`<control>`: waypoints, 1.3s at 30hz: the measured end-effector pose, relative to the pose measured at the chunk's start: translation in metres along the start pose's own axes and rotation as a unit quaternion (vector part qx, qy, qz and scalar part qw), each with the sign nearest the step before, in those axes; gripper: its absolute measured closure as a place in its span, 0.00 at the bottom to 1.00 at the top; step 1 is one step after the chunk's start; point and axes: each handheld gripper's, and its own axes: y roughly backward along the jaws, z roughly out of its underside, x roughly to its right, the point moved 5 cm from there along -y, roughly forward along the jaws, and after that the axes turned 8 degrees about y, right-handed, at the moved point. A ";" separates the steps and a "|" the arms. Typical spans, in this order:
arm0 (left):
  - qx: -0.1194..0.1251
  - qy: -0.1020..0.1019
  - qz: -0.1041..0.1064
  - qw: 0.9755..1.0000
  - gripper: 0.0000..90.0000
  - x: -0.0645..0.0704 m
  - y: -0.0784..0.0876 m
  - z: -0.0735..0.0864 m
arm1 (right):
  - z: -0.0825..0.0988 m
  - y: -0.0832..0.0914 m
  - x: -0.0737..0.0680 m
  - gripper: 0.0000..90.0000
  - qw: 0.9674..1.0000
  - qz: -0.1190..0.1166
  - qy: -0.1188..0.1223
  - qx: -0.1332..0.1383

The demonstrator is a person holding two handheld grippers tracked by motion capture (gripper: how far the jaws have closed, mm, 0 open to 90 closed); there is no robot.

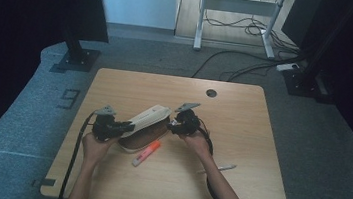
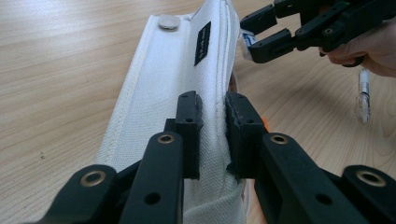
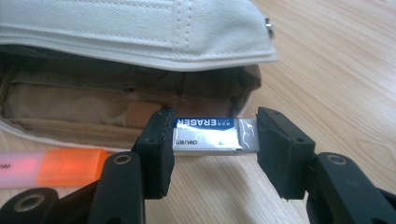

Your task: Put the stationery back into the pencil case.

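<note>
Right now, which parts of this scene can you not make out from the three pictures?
- Pencil case interior: right gripper view, shadowed under the lifted flap.
- Highlighter: right gripper view, cut off by the left edge and the jaw.
- Eraser far end: hidden by the jaw.
- Pen: high view, too small to identify.

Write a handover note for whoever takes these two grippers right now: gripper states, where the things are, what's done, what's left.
Left gripper: shut on the lid edge of the white pencil case, holding the flap lifted.
Right gripper: shut on the eraser, gripped end to end, right at the case's open mouth.
On the wooden table: the orange highlighter lies in front of the case; a clear pen lies near the right forearm.
Done: case opened, eraser picked up.
Left: likely put the eraser inside the brown interior and release; the highlighter and pen are still outside the case.
</note>
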 end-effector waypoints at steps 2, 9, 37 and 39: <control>0.000 0.000 0.000 1.000 0.85 0.000 0.000 0.000 | -0.001 -0.003 -0.002 0.52 1.000 -0.001 -0.001 -0.001; 0.000 0.000 0.001 1.000 0.85 0.001 0.000 0.000 | -0.006 -0.015 -0.004 0.52 1.000 -0.002 0.005 -0.007; -0.002 -0.008 0.002 1.000 0.85 0.002 -0.001 0.001 | -0.018 -0.052 -0.006 0.52 1.000 0.000 0.005 -0.018; -0.003 -0.010 0.001 1.000 0.84 0.002 -0.001 0.001 | -0.017 -0.053 -0.005 0.52 1.000 0.000 0.003 -0.020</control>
